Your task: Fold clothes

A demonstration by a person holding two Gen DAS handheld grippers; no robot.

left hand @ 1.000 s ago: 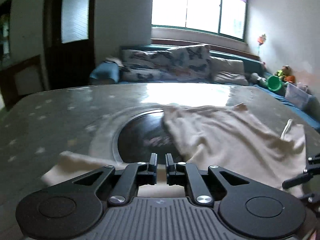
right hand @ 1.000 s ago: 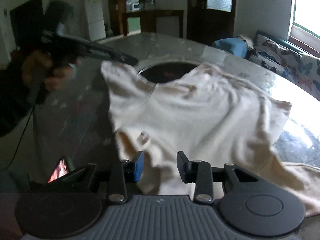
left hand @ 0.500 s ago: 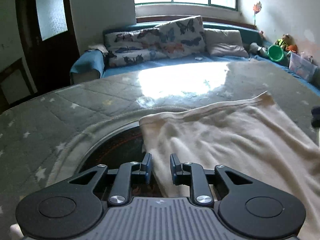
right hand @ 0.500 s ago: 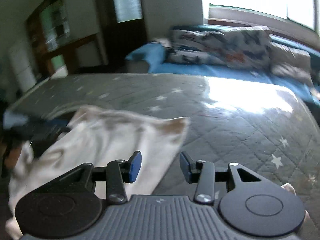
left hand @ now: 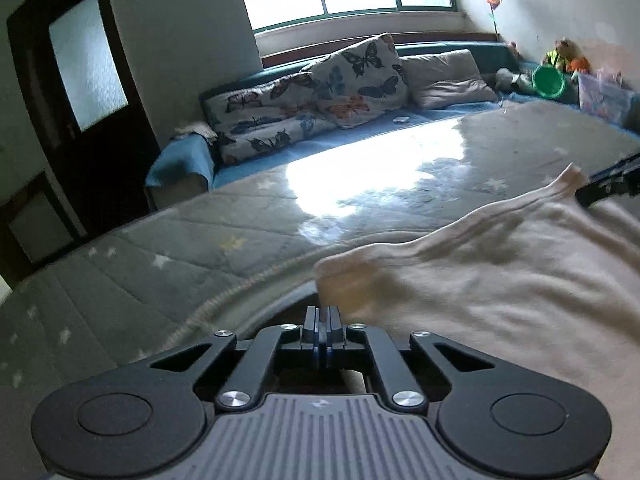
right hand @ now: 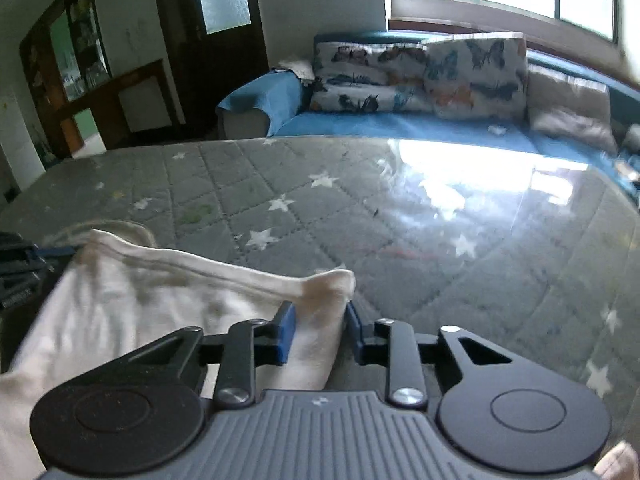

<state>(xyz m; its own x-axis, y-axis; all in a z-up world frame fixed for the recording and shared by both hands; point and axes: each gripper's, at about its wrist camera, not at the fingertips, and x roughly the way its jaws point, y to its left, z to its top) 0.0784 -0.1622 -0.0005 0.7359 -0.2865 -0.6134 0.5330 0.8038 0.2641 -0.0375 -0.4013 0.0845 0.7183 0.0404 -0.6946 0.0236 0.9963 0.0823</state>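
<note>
The cream garment (left hand: pixel 500 288) lies spread over the grey star-quilted table cover (left hand: pixel 168 280), reaching out to the right in the left wrist view. The left gripper (left hand: pixel 322 322) has its jaws pressed together right at the garment's near corner; whether any cloth is pinched between them cannot be told from here. Just left of that corner, a dark round inset (left hand: pixel 288 308) shows in the surface.

The right wrist view shows what the left does not: the right gripper (right hand: pixel 318 330) has its jaws set moderately apart, with the garment's (right hand: pixel 168 304) other corner lying between its blue-padded fingers (right hand: pixel 286 330), the hem running leftward toward the left gripper's (right hand: pixel 24 268) black body at the picture's edge. The surface beyond is bare quilting up to its far edge, then a blue sofa (right hand: pixel 380 124) with butterfly cushions (right hand: pixel 420 76).
</note>
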